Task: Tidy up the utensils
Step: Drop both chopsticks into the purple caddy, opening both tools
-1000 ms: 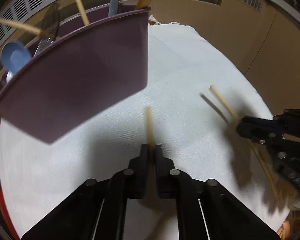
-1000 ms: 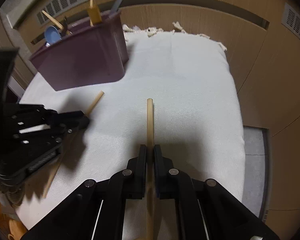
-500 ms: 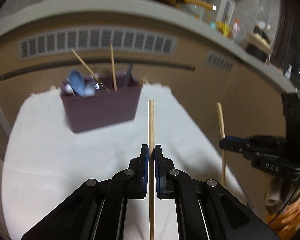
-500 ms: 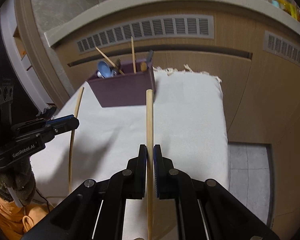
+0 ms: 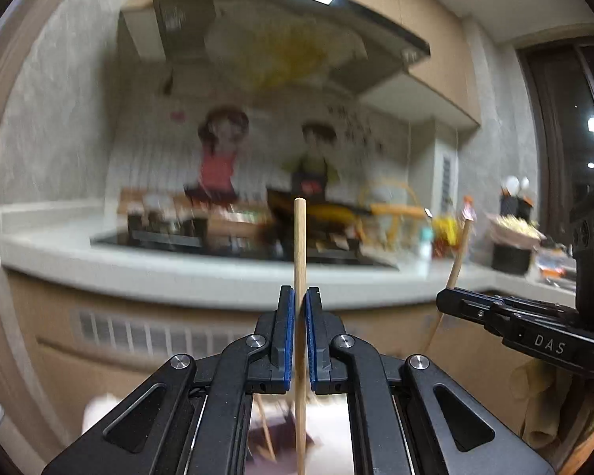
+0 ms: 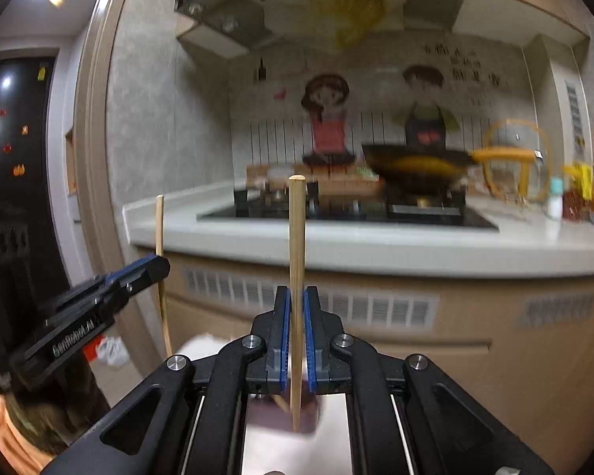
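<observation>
Between the jaws of the left gripper a wooden chopstick stands upright, pinched between the blue pads, one end well above the jaws, the other hanging below them. Right gripper: same state, jaws pressed onto a second chopstick, also near vertical. Both grippers face the kitchen counter and stove; background blurred.

Purple utensil holder shows only as a sliver low in both wrist views, under the jaws, mostly hidden.

Risks, judged:
- Each stick is held at one narrow point; a quick swing could pivot it in the pads, so the lower tip misses the holder's opening.
- Holder largely out of sight; lowering blind may strike its rim or the sticks already standing in it.
- Grippers are near each other; the sticks could clash.
</observation>
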A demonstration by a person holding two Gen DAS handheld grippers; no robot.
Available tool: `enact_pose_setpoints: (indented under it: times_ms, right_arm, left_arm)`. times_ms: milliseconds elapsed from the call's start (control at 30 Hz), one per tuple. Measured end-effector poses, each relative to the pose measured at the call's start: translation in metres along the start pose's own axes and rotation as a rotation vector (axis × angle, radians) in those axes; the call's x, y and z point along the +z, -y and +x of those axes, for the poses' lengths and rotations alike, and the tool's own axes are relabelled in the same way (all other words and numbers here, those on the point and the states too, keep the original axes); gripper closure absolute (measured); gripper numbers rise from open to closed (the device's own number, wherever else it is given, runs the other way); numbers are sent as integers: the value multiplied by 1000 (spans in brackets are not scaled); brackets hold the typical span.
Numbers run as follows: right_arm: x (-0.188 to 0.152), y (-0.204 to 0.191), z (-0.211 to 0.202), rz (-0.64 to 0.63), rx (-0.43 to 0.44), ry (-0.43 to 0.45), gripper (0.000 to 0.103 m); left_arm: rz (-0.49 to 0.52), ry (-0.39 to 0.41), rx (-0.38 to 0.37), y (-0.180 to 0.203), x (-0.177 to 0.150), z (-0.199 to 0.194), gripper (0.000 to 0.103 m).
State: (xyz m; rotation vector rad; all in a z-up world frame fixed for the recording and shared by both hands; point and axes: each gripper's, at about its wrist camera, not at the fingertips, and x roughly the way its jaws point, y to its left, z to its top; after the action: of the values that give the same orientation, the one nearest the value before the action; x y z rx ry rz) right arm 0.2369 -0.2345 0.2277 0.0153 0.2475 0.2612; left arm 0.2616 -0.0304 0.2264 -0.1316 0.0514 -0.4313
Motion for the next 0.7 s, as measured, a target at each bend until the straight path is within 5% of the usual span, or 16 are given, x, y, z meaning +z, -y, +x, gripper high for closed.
enact_pose_setpoints:
  times_ms: [133,333,700]
  right_arm:
    - [11,4,40,13,3,18,95]
    - [-17,6,102,13,7,-63,95]
    - [-106,6,198,6,16,-323,95]
  left_arm:
    - [29,60,39,-16,-3,30,97]
    - [15,11,84,-48,-44,74,97]
    - [-116,-263,93,-106,-152,132,97]
